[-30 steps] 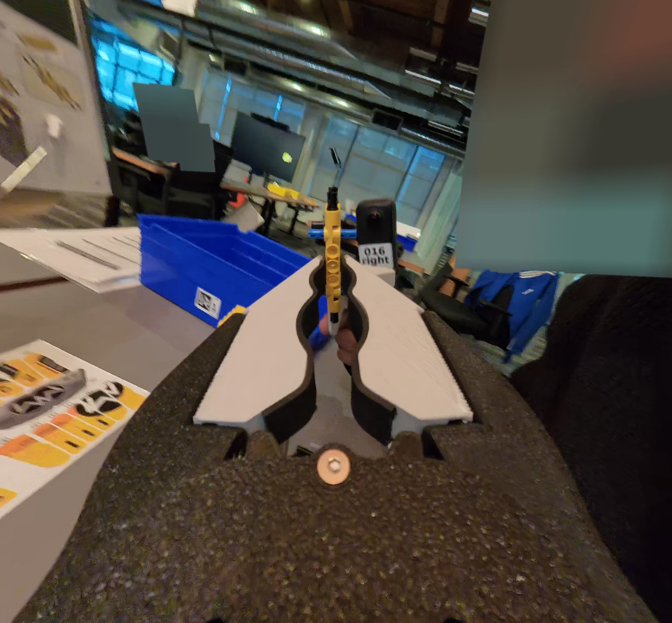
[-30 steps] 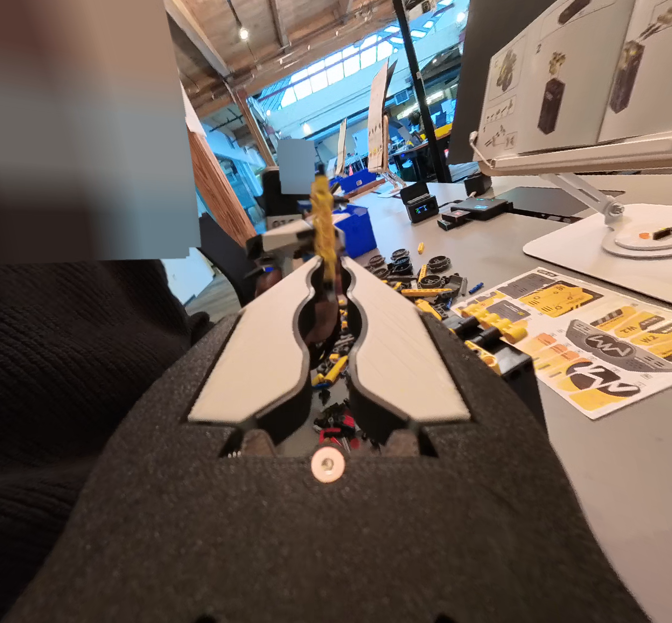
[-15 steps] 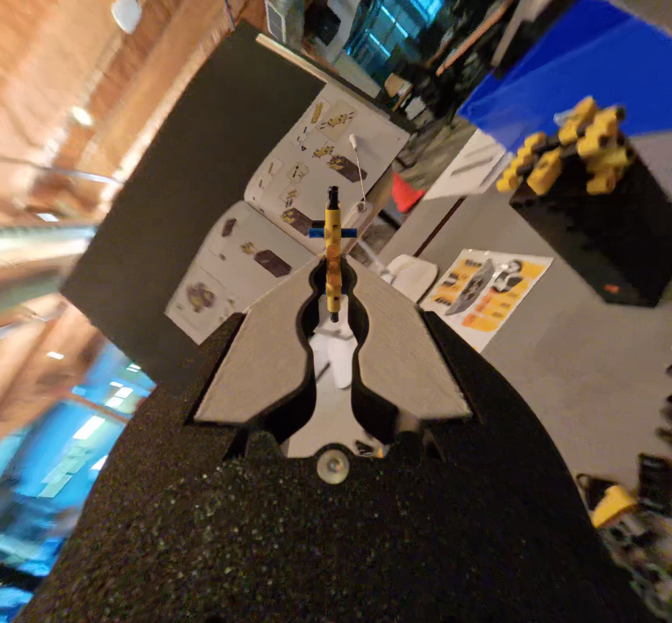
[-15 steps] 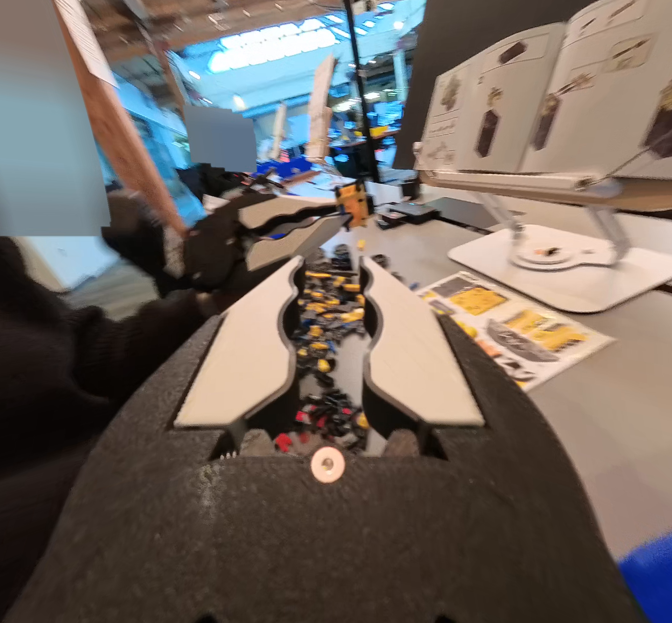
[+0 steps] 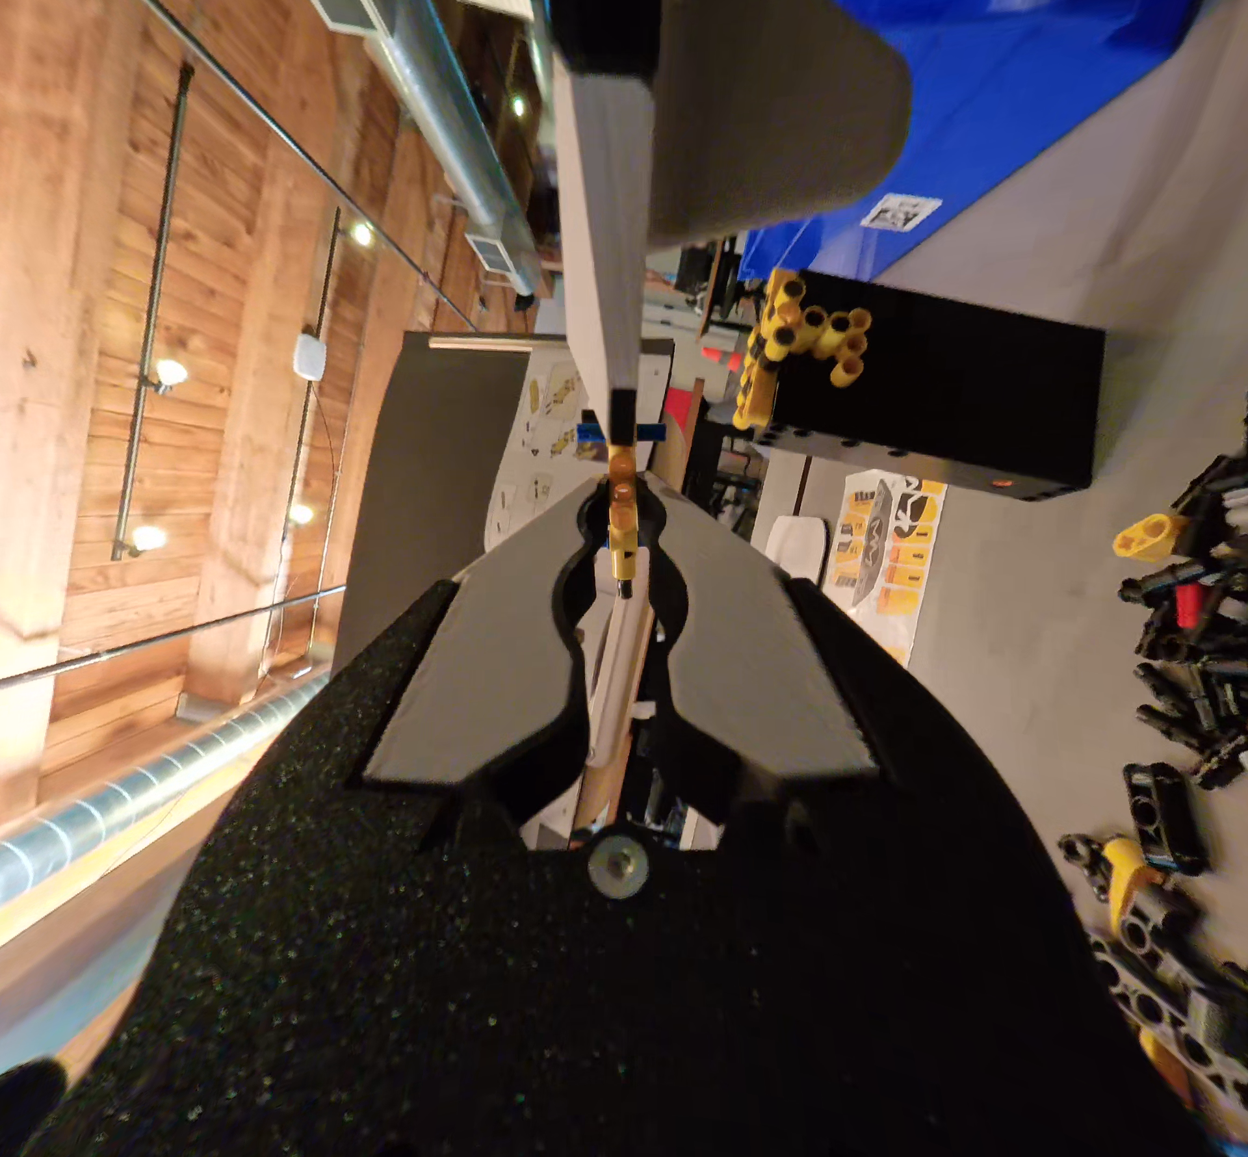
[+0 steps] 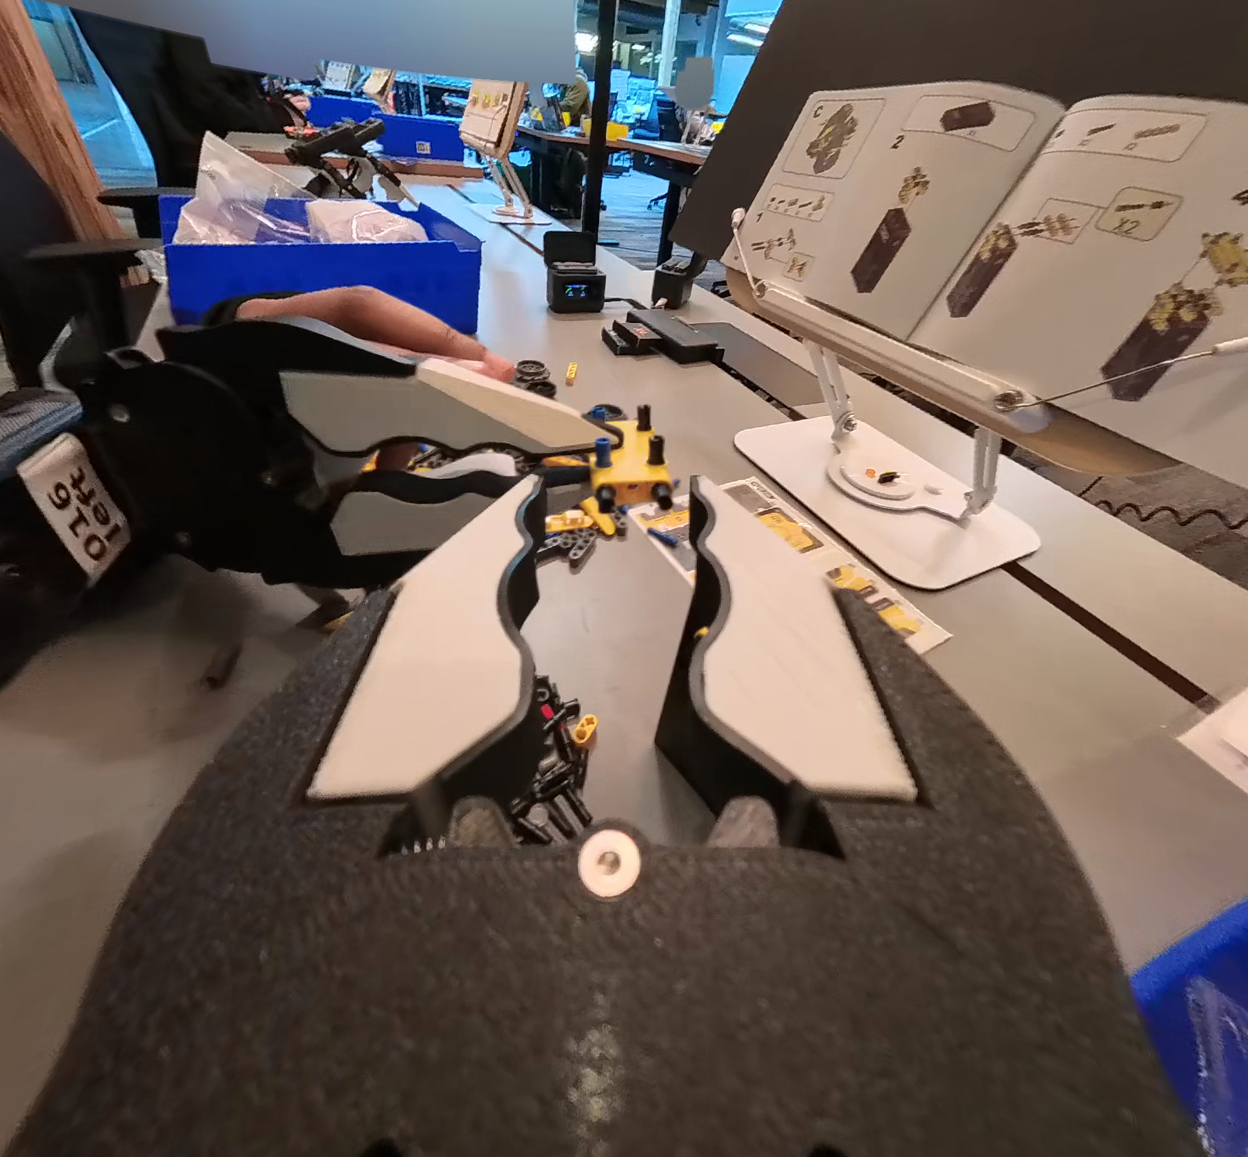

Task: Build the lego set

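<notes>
Left gripper [image 6: 594, 449]: enters the right wrist view from the left edge, turned on its side. Its tongs are pressed together on a small yellow brick assembly [image 6: 631, 459] fitted with blue and black pins. The assembly is carried in the air above the bench [image 6: 709, 382], clear of the surface. In the left wrist view the same assembly [image 5: 622, 517] sits upright between the closed tips, and the tip of the right gripper reaches in from the top edge and meets its upper end by the blue cross pin.

Blue bin [image 6: 317, 267]: stands toward the far left edge of the bench and contains clear bags.

Right gripper [image 6: 614, 496]: tongs spread wide and holding nothing. The yellow assembly lies just beyond the gap between the tips.

Loose parts [image 6: 560, 767]: a scatter of black, yellow and red pieces lies on the bench under and ahead of the right gripper.

Sticker sheet [image 6: 810, 550]: lies flat on the bench, right of the loose parts.

Instruction booklet [image 6: 999, 213]: open on a white stand [image 6: 898, 503] toward the right edge of the bench.

Black block [image 5: 945, 402]: visible in the left wrist view only, resting on the bench with yellow connectors on one end, just beside the blue bin.
</notes>
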